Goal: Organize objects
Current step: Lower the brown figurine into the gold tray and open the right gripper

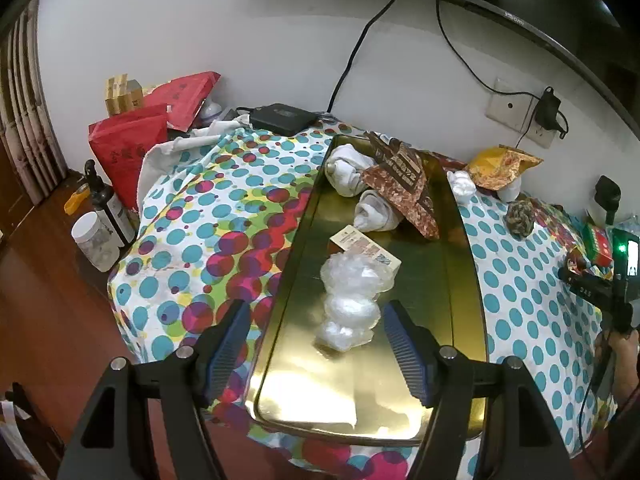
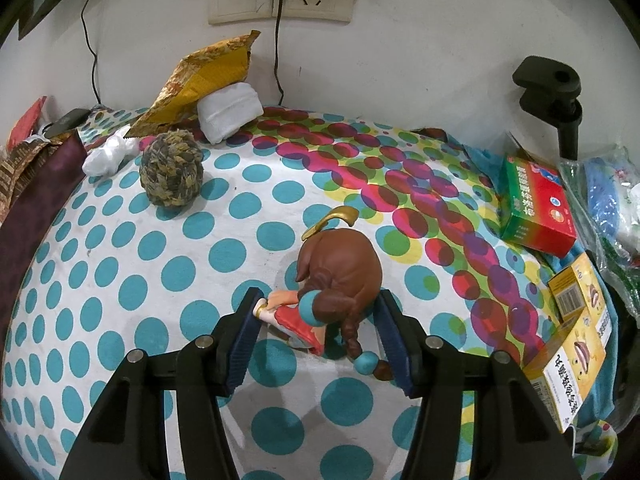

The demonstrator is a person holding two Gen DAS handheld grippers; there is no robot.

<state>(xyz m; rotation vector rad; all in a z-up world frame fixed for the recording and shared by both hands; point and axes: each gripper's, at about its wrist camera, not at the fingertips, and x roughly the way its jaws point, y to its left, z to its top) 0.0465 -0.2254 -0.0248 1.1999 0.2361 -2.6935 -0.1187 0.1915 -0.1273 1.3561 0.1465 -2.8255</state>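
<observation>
Figurine (image 2: 332, 280) sits between my right jaws, pads touching. Squeeze evenly below the head before lifting. My left jaws gape over the gold tray (image 1: 436, 280).

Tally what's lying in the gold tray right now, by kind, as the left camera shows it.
In the gold tray:
White cloth rolls: 2
Brown patterned packet: 1
Small printed card: 1
Clear plastic bag of white balls: 1
Total: 5
</observation>
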